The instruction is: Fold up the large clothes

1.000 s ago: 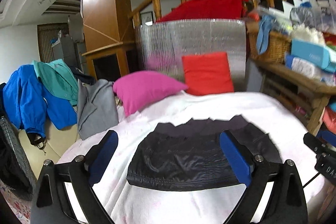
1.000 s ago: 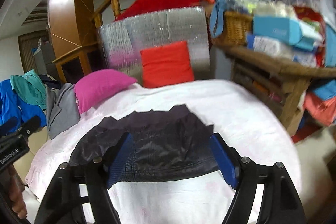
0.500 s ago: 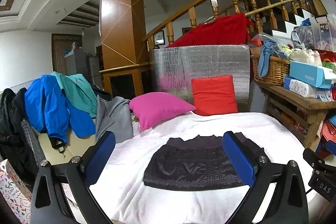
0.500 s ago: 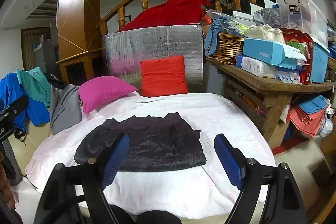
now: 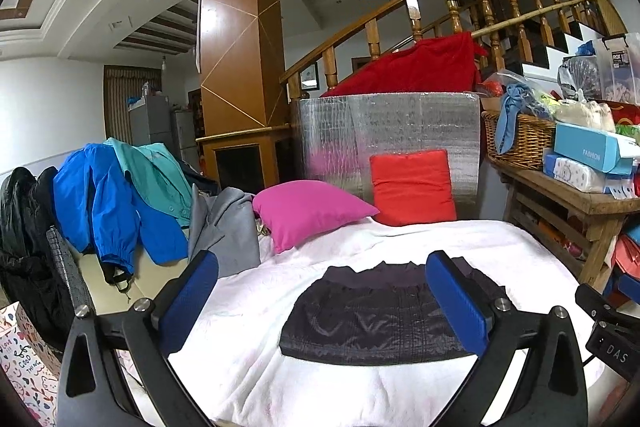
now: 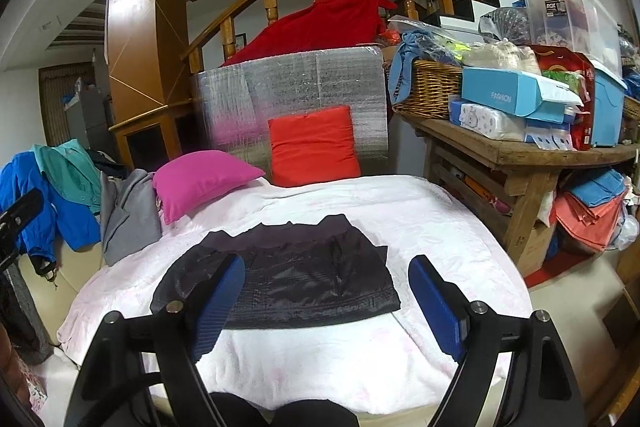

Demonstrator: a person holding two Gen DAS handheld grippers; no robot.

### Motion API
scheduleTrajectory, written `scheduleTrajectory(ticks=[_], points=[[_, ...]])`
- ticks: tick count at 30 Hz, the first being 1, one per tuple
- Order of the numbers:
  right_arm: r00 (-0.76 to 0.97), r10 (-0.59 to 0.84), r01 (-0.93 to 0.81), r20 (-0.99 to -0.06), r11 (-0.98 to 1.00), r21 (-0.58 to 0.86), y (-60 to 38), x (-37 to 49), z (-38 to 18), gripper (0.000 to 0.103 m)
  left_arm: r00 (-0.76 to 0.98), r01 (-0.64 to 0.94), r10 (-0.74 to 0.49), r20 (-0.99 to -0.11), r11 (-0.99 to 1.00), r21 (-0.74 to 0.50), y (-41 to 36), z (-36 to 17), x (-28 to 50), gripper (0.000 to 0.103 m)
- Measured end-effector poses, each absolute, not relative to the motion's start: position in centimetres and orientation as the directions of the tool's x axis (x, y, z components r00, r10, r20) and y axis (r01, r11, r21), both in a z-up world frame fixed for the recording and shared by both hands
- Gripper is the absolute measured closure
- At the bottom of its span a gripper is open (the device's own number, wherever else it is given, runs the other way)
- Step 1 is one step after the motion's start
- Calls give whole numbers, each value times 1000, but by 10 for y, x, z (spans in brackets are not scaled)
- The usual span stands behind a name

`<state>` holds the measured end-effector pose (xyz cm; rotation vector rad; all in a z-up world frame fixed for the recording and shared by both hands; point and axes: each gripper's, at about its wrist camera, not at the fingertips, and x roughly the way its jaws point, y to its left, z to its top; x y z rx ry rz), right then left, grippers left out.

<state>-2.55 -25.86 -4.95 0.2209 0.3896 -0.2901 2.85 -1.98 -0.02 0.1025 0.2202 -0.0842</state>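
A black quilted garment lies folded into a flat rectangle on the white blanket, its dark hem towards the pillows. My left gripper hovers in front of it, held back from the bed's near edge. Its blue pads are wide apart and nothing is between them. The right wrist view shows the same garment on the blanket. There my right gripper is open too, clear of the cloth and empty.
A pink pillow and a red cushion sit at the bed's far end against a silver foil panel. Grey, blue and teal clothes hang at the left. A cluttered wooden table stands at the right.
Both grippers have drawn back and up from the garment, so it looks smaller and farther off. Their jaws have widened a little. The garment has stayed in place.
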Motion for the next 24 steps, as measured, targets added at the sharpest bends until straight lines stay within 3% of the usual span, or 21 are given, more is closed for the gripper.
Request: scheduleTrajectory(ticks=[24], points=[[902,-226,296,-368,944,145,-234,-26,-39,16,976,79,-66,-209,995,55,4,-1,21,0]])
